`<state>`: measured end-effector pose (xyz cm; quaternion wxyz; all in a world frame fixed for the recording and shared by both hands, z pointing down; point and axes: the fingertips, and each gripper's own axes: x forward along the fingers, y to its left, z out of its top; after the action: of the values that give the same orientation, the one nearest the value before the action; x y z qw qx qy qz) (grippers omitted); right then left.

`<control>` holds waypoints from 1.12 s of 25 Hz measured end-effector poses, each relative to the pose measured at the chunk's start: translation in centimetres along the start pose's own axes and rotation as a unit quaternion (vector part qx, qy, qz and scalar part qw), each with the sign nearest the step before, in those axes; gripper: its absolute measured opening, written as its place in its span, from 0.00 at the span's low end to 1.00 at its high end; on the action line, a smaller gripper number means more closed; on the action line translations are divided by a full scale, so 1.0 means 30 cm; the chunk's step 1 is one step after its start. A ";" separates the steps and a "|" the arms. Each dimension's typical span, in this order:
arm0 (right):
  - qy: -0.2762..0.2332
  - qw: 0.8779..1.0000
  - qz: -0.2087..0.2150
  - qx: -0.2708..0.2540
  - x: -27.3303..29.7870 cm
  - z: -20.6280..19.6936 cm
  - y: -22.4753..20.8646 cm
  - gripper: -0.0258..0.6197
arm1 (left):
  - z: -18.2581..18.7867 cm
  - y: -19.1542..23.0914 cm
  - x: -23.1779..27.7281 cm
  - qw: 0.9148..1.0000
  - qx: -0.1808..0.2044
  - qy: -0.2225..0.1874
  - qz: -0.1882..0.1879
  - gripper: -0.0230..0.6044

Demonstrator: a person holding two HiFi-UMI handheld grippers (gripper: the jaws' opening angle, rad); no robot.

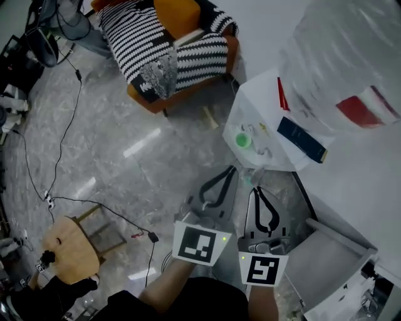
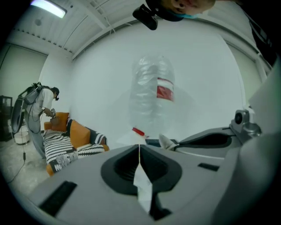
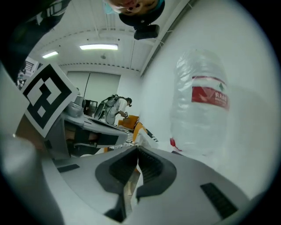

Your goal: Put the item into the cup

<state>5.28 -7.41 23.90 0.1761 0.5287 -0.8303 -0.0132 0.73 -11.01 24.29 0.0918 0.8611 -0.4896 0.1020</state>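
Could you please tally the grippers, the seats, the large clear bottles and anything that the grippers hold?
Grippers: 2, left gripper and right gripper, both shut
Seats: 2, orange armchair and wooden stool
Bottles: 1, large clear bottle
Held things: 1, thin white piece, pinched by both grippers
Total: 6

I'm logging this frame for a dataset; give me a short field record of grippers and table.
left gripper: shut on a thin white scrap
right gripper: jaws together, contents unclear
table: white, ahead of both grippers
on table: water bottle, navy box, green round thing
cup: none clearly visible
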 end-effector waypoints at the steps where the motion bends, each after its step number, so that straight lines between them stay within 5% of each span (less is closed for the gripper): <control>1: 0.002 1.000 0.002 0.009 0.018 -0.043 0.007 0.06 | -0.057 0.006 0.017 1.000 -0.003 0.010 0.001 0.06; 6: 0.059 0.998 0.019 0.009 0.057 -0.339 0.071 0.06 | -0.361 -0.029 0.055 0.996 -0.006 0.076 -0.055 0.06; 13: 0.094 0.995 0.011 0.026 0.199 -0.671 0.081 0.06 | -0.676 0.019 0.136 0.991 -0.039 0.120 -0.043 0.06; 16: 0.089 0.996 0.007 0.012 0.283 -0.766 0.087 0.06 | -0.739 0.047 0.170 0.989 -0.057 0.129 -0.041 0.06; 21: 0.150 0.988 0.005 0.039 0.339 -0.949 0.122 0.06 | -0.779 0.059 0.206 0.987 -0.067 0.134 -0.051 0.06; 28: 0.142 0.987 -0.022 0.071 0.482 -1.006 0.066 0.06 | -0.866 0.169 0.150 0.981 -0.122 0.153 0.017 0.06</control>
<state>7.31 -14.34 56.65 0.2538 0.5542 -0.7841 0.1170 -3.62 -10.56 50.77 0.2679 0.8091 -0.4934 0.1734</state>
